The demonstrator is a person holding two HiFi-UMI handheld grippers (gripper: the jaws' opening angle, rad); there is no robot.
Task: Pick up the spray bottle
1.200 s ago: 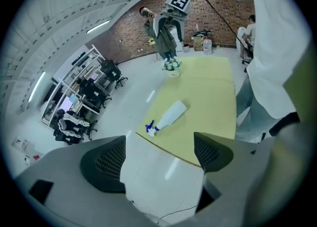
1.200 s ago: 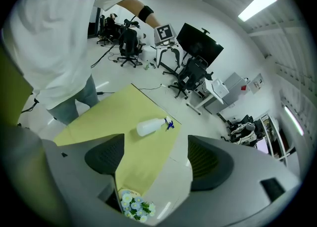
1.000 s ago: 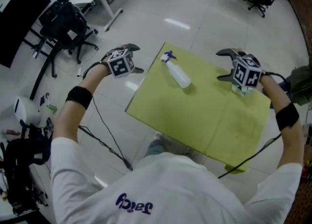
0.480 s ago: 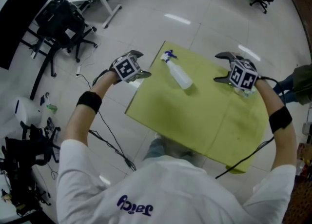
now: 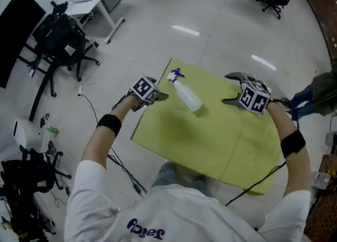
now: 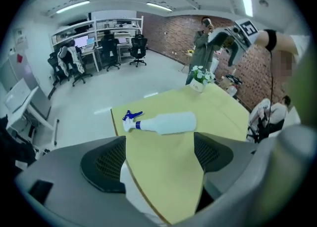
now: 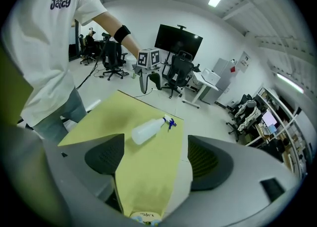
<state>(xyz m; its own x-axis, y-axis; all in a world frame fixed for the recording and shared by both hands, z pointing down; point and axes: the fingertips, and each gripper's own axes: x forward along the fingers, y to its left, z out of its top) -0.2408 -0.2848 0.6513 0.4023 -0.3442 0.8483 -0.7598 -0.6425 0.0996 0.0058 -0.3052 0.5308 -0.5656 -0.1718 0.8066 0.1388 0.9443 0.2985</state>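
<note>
Left gripper (image 5: 158, 96): jaws wide apart, empty. Spray bottle (image 5: 185, 96) lies on its side at the far left of the yellow table (image 5: 210, 141). It is probably light, stiff and smooth, so grasp the mid-body. Right gripper (image 5: 231, 89): jaws wide apart, empty.

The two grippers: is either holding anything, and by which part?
Nothing is held. The left gripper and right gripper are open, empty; the white plastic spray bottle lies on the yellow-green table.
</note>
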